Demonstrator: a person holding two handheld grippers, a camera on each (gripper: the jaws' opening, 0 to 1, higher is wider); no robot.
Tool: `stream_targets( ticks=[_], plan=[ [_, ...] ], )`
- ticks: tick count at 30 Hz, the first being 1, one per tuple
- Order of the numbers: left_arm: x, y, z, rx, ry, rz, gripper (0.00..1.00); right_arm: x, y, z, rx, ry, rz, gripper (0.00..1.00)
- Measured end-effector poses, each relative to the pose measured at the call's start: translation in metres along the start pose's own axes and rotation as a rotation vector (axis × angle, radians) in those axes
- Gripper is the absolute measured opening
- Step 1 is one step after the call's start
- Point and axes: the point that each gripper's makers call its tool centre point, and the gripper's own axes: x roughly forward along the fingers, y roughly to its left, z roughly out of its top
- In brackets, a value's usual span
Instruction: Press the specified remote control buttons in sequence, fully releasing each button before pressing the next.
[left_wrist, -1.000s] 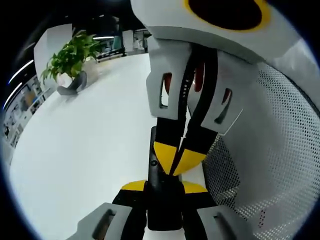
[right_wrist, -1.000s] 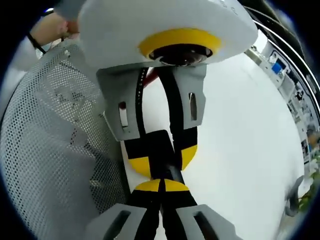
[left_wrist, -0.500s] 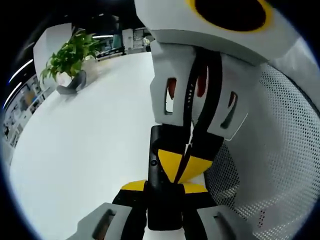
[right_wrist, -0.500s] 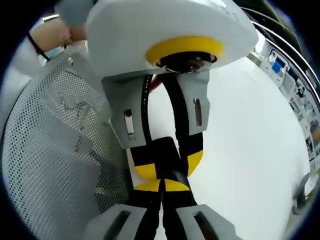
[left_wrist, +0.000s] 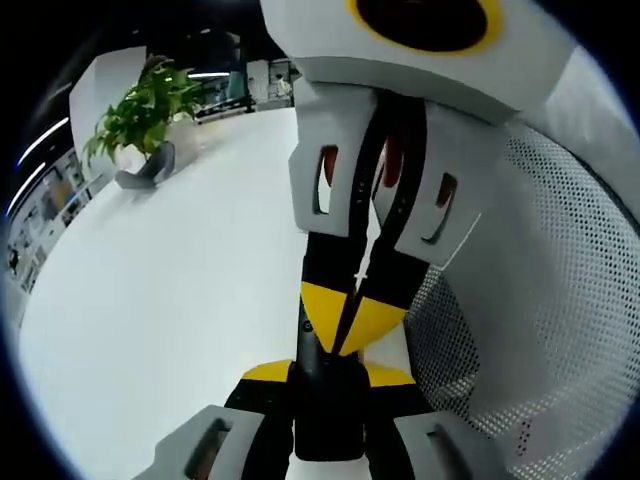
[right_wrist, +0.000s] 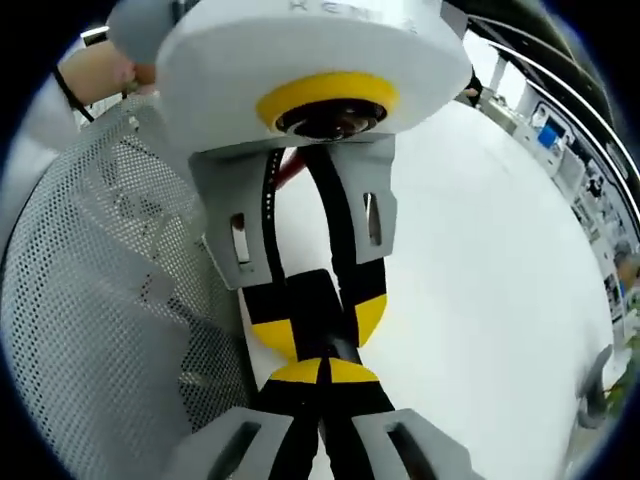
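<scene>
Clearly my left gripper (left_wrist: 330, 372) clamps the remote (left_wrist: 322, 385); my pinched-shut right gripper (right_wrist: 322, 372), bottom centre, could slip off-button.

Bright, even light is seen in both views, with almost no shadows on the white table (left_wrist: 160, 300). Strong bending and slight blur are noticed at the edges.

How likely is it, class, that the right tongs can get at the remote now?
Very likely yes. The left tongs hold the remote out, and the shut right tongs seem to rest their tips on it, with nothing between.
</scene>
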Motion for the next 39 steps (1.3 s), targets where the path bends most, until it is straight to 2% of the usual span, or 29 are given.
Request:
stream_targets(
  ticks=[11,14,22,25,27,32,35,39],
  plan=[
    [0.0014,0.0017,-0.0002,-0.008,-0.022,0.003,0.24,0.0002,-0.0026,-0.0027,0.012,0.006,-0.006,0.0],
    [0.0015,0.0018,-0.0002,-0.006,-0.027,0.003,0.24,-0.0001,-0.0038,-0.0027,0.048,-0.021,-0.005,0.0],
    [0.0026,0.0028,-0.0008,-0.01,-0.045,0.001,0.24,-0.0016,-0.0041,-0.0022,0.074,-0.061,0.027,0.0],
    [0.0026,0.0029,-0.0008,-0.011,-0.046,0.001,0.24,-0.0025,-0.0038,-0.0022,0.105,-0.089,0.05,0.0],
    [0.0028,0.0031,-0.0009,-0.013,-0.049,0.002,0.24,-0.0035,-0.0044,-0.0021,0.167,-0.115,0.058,0.0],
    [0.0026,0.003,-0.0006,-0.015,-0.055,0.004,0.24,-0.0055,-0.0083,-0.0061,0.15,-0.091,0.035,0.0],
    [0.0022,0.0027,-0.0003,-0.016,-0.056,0.004,0.24,-0.0042,-0.0072,-0.0047,0.099,-0.069,0.029,0.0],
    [0.0022,0.0026,-0.0005,-0.018,-0.058,0.005,0.24,-0.002,-0.0092,-0.0017,0.091,-0.075,0.032,0.0]
  ],
)
